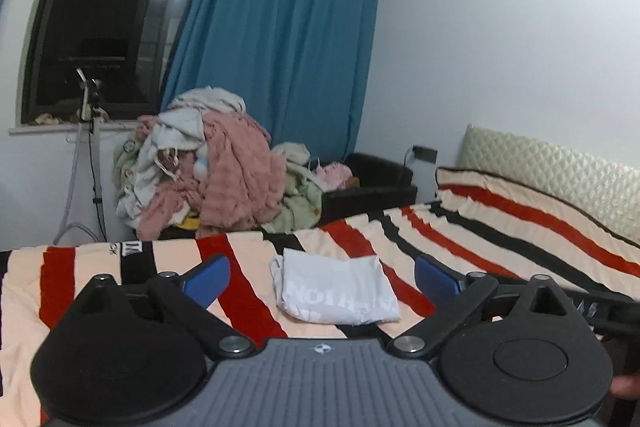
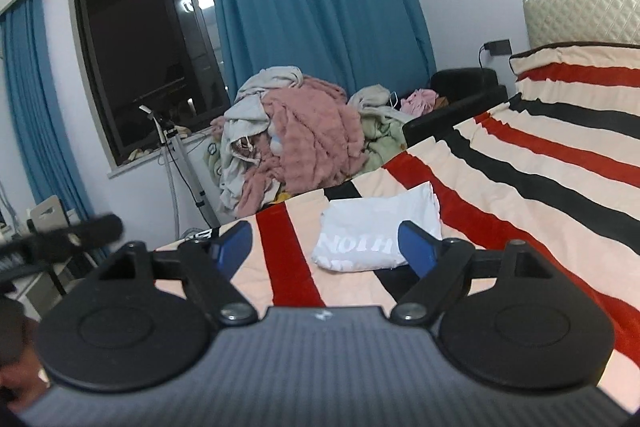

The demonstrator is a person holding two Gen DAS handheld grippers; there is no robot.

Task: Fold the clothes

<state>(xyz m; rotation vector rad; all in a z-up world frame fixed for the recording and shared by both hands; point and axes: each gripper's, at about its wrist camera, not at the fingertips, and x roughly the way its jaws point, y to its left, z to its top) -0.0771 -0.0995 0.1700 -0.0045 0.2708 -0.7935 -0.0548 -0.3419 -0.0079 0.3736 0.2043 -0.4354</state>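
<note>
1 folded white shirt (image 1: 336, 289) lay on the striped bed (image 1: 500, 227); 2 tools, left tool (image 1: 322, 277) and right tool (image 2: 326, 247), hovered spread, empty.

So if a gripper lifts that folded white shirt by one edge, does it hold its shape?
Probably not. The shirt is thin, soft cloth with loose layers showing at its near edge, so it would likely droop and unfold. It looks light. Pushed, it would likely bunch up rather than slide on the fuzzy striped blanket. Both grippers hang open, clear of it.
</note>
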